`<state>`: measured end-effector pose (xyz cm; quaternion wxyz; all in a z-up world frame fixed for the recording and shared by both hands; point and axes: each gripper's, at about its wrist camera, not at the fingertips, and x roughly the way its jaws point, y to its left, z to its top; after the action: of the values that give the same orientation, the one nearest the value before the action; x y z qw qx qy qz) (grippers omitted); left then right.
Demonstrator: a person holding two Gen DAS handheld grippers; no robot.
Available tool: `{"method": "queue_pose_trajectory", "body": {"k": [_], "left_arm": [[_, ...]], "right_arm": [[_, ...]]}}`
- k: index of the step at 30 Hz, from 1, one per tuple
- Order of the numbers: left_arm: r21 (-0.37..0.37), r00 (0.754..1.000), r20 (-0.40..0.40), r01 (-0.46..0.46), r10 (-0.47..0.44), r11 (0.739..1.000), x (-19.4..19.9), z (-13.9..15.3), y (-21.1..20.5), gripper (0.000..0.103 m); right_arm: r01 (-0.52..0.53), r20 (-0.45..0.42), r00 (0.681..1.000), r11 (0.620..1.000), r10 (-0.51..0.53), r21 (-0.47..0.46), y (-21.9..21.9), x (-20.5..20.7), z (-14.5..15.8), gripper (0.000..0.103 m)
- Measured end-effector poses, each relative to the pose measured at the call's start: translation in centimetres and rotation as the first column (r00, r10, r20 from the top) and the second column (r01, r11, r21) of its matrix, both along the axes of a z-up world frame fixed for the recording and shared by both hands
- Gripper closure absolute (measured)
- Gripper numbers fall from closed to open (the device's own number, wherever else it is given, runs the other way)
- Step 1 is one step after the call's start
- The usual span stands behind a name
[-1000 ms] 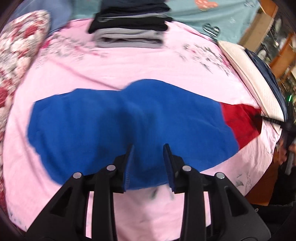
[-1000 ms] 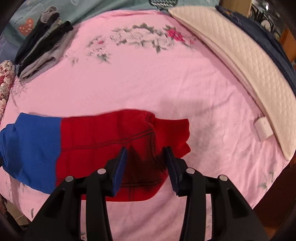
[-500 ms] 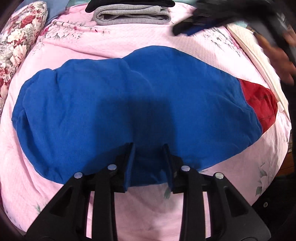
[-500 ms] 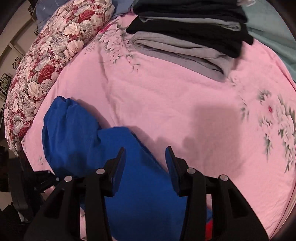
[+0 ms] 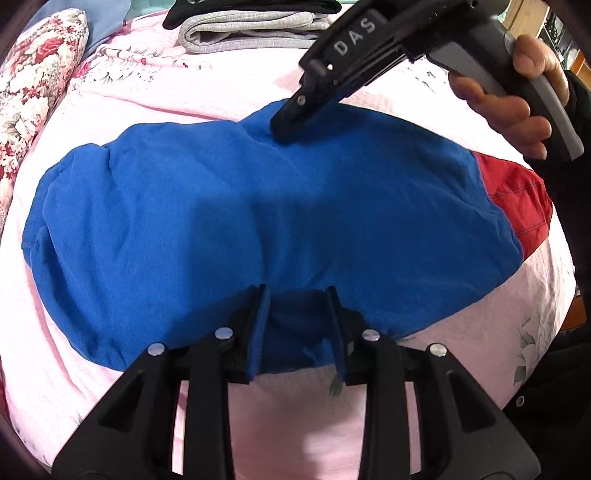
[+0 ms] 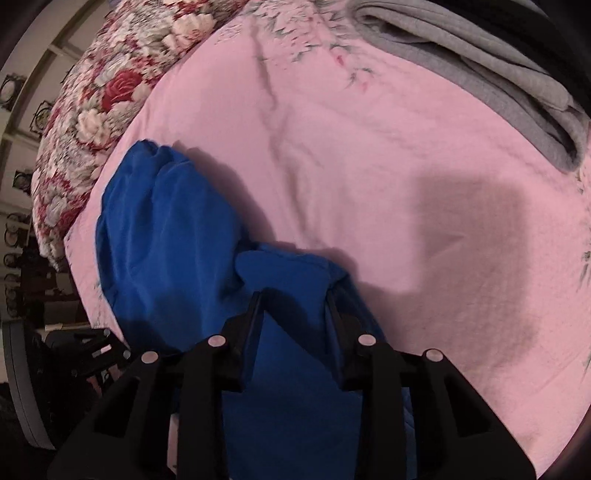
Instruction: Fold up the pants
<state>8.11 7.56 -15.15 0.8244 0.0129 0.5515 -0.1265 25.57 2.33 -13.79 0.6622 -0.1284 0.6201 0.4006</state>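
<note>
Pants of soft blue fabric with a red part at one end (image 5: 258,221) are spread across the pink flowered bed sheet (image 5: 110,387), with the red part toward the right in the left wrist view. The near edge of the blue cloth is grasped by the left gripper (image 5: 297,325); the fabric is bunched between its jaws. The far edge is gripped by the right gripper (image 5: 291,127), held in a person's hand (image 5: 517,99). Its jaws have just been closing, and in the right wrist view a raised fold of blue cloth is seen pinched between them (image 6: 293,314).

Several risks are judged from here. Only a small fold is held on each side, so the cloth could slip out when it is lifted. It cannot be told whether both layers of the pants are caught; if only the upper layer is taken, the lower one would be left behind and the fold would come out uneven. If the two edges are not pulled equally, wrinkles could be pressed in. The stack of folded grey and black garments (image 5: 251,22) lies near, and could be disturbed by a wide swing.
</note>
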Motion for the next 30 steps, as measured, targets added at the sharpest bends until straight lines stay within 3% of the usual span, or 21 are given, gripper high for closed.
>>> {"method": "queue_pose_trajectory", "body": {"k": [3,4,6,11,14,16,19,20,23,27,28,30], "left_arm": [[-0.001,1.0,-0.004,-0.002,0.002,1.0,0.0,0.0,0.0,0.072],[-0.005,1.0,-0.007,-0.005,0.005,1.0,0.0,0.1,0.1,0.072],[-0.014,1.0,-0.013,-0.01,0.01,1.0,0.1,0.1,0.3,0.072],[0.013,0.999,-0.015,-0.039,0.039,0.999,0.0,0.2,1.0,0.072],[-0.015,0.998,-0.031,-0.057,0.057,0.998,0.2,0.0,1.5,0.072],[-0.017,0.998,-0.041,-0.057,0.057,0.998,0.3,-0.1,1.7,0.072],[-0.047,0.997,-0.052,-0.051,0.048,0.998,0.5,0.4,2.3,0.072],[-0.04,0.997,-0.049,-0.057,0.055,0.998,0.7,0.9,2.8,0.072],[-0.007,0.996,0.011,-0.085,0.085,0.996,2.0,3.6,3.8,0.07],[-0.144,0.995,-0.001,-0.098,0.099,0.985,5.7,5.6,4.0,0.067],[-0.158,0.994,-0.013,-0.105,0.105,0.982,6.7,5.4,3.7,0.067],[-0.178,0.994,-0.048,-0.109,0.102,0.978,9.3,3.8,2.7,0.073]], "right_arm": [[0.025,0.04,0.999,0.999,-0.026,0.021,0.5,-0.1,-0.1,0.076],[0.047,0.044,0.998,0.998,-0.048,0.035,0.3,0.1,-0.2,0.089],[0.083,0.059,0.994,0.994,-0.087,0.075,0.4,0.4,0.1,0.097],[0.135,0.225,0.962,0.985,-0.156,0.104,1.0,-0.6,3.0,0.098],[0.148,0.211,0.965,0.988,-0.153,0.039,2.3,0.6,1.3,0.098],[0.136,0.171,0.977,0.99,-0.128,-0.037,2.9,1.6,-1.4,0.097],[0.134,0.137,0.982,0.991,-0.13,-0.021,2.5,2.5,-1.1,0.087],[0.143,0.146,0.98,0.989,-0.138,-0.025,2.1,2.6,-0.6,0.075],[0.172,0.215,0.962,0.985,-0.168,0.001,-0.2,2.0,2.4,0.064],[0.239,0.238,0.938,0.967,-0.252,0.083,-4.8,-0.6,5.5,0.061],[0.255,0.227,0.935,0.962,-0.272,0.1,-5.7,-1.7,5.5,0.064],[0.274,0.186,0.937,0.953,-0.296,0.131,-7.8,-4.4,4.9,0.092]]}}
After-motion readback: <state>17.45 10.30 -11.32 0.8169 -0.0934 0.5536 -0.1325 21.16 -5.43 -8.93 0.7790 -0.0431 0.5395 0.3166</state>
